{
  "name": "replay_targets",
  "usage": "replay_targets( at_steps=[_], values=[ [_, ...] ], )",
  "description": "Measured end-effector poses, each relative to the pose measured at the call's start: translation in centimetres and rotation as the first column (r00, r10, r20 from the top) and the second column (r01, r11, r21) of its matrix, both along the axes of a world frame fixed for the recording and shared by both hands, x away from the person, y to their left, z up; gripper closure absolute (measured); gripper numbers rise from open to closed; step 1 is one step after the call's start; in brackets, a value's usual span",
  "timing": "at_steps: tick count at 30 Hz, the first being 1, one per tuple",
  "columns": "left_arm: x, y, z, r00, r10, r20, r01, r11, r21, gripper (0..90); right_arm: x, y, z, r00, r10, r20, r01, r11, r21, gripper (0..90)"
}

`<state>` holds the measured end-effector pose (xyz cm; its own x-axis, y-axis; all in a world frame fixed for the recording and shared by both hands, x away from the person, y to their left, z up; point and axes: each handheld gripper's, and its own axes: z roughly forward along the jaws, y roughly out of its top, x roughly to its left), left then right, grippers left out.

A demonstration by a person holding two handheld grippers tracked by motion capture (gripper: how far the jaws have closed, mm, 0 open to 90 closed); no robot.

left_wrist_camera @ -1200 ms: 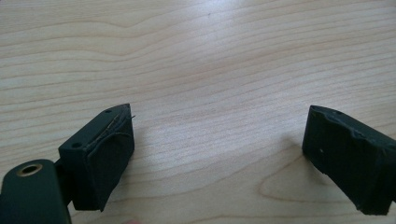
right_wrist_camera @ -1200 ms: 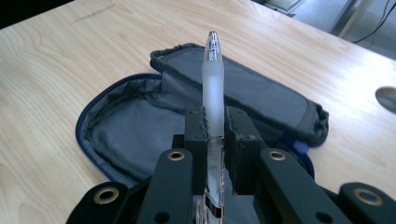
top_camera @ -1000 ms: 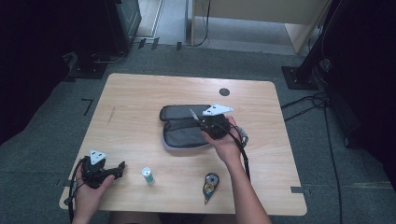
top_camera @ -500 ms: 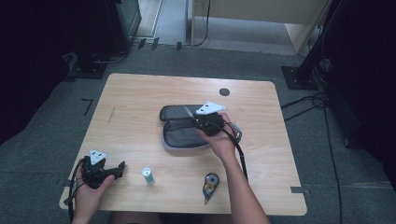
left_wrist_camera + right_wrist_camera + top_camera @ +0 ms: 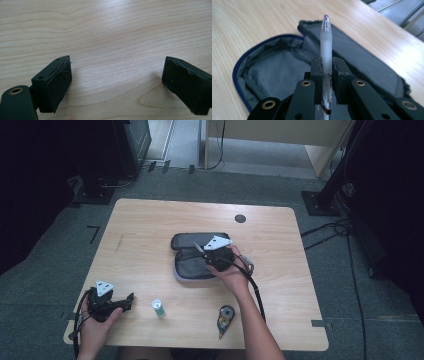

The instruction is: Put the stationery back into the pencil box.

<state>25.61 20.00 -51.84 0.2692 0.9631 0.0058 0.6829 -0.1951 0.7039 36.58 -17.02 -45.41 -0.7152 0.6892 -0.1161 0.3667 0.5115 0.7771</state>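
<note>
A grey pencil case lies unzipped and spread wide in the middle of the wooden table; its inner pocket has a blue zip edge. My right gripper hangs just over the case, shut on a frosted translucent pen that sticks out past the jaws toward the case's far flap. My left gripper rests at the table's front left corner, open, with bare wood between its pads.
A small white bottle with a teal cap stands near the front edge. A correction tape dispenser lies to the right of it. A dark round hole marks the table's back. Cables and stands surround the table on the floor.
My right gripper with the pen has moved slightly left and lower over the open case. The left gripper has stayed still.
</note>
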Motion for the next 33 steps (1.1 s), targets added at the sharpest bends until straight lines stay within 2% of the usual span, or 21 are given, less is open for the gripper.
replay_targets(
  at_steps=[4, 6, 7, 11, 15, 16, 21, 23, 28, 33],
  values=[
    [0.0, 0.0, 0.0, 1.0000, 0.000, -0.001, 0.000, 1.0000, 0.001, 9.5, -0.1, -0.1, -0.5, 0.9995, 0.009, -0.031, -0.009, 0.9999, 0.013, 78.7],
    [0.0, 0.0, 0.0, 1.0000, 0.000, -0.001, 0.000, 1.0000, 0.002, 9.5, 0.0, 0.1, -0.8, 0.9984, 0.027, -0.050, -0.028, 0.9996, 0.000, 77.3],
    [0.0, 0.0, 0.0, 1.0000, 0.000, 0.000, 0.000, 1.0000, 0.001, 9.5, 0.0, 0.4, -1.2, 0.9958, 0.047, -0.079, -0.049, 0.9987, -0.017, 76.7],
    [0.0, 0.0, 0.0, 1.0000, 0.000, -0.001, 0.000, 1.0000, 0.001, 9.5, 0.0, 0.5, -1.6, 0.9939, 0.051, -0.098, -0.055, 0.9979, -0.035, 74.7],
    [0.0, 0.0, 0.0, 1.0000, 0.000, -0.001, 0.000, 1.0000, 0.001, 9.5, -0.2, 0.1, -1.6, 0.9946, 0.022, -0.102, -0.022, 0.9998, 0.001, 72.0],
    [0.0, 0.0, 0.0, 1.0000, 0.000, 0.000, 0.000, 1.0000, 0.000, 9.5, -0.4, -0.2, -1.5, 0.9941, 0.013, -0.108, -0.011, 0.9996, 0.026, 70.4],
    [0.0, 0.0, 0.0, 1.0000, 0.000, -0.001, 0.000, 1.0000, 0.002, 9.5, -1.1, -0.8, -1.2, 0.9940, -0.002, -0.109, 0.008, 0.9984, 0.056, 67.3],
    [0.0, 0.0, 0.0, 1.0000, 0.000, 0.000, 0.000, 1.0000, 0.002, 9.5, -1.8, -1.3, -0.9, 0.9941, -0.009, -0.108, 0.018, 0.9965, 0.082, 64.4],
    [0.0, 0.0, 0.0, 1.0000, 0.000, -0.001, 0.000, 1.0000, 0.002, 9.5, -3.1, -2.0, -0.2, 0.9917, -0.060, -0.114, 0.072, 0.9915, 0.108, 54.0],
    [0.0, 0.0, 0.0, 1.0000, 0.000, -0.001, 0.000, 1.0000, 0.002, 9.5, -4.2, -2.7, 0.3, 0.9890, -0.089, -0.118, 0.105, 0.9859, 0.131, 48.7]
  ],
)
